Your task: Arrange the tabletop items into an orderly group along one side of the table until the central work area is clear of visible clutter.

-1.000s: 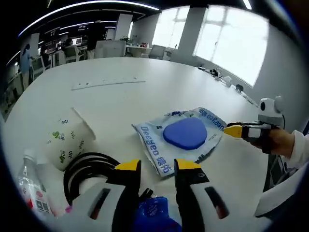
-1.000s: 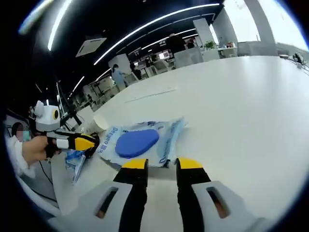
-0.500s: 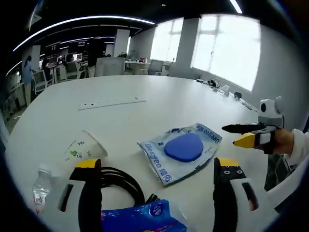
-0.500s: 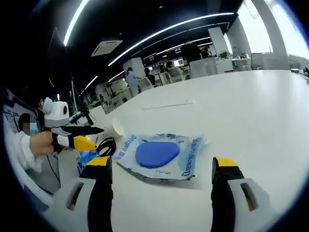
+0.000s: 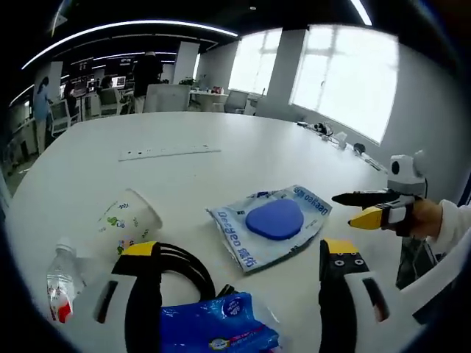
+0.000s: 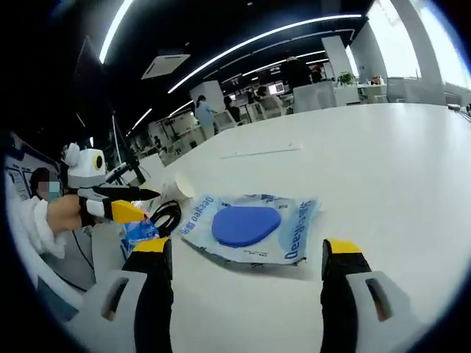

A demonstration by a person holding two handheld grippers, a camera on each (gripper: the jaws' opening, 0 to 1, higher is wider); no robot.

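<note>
Your left gripper (image 5: 234,254): jaws spread, empty since a second ago. Right gripper (image 6: 245,250): likewise spread. Blue packet (image 5: 222,332) lies released by cable (image 5: 184,265), cup (image 5: 129,221), bottle (image 5: 60,285); pouch (image 6: 247,227) central, next.

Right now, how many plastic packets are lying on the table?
2. The clear packet with a blue pad lies mid-table. The blue packet sits at the near edge by the black cable, between the left hand-held gripper's open jaws. Others may be hidden.
</note>
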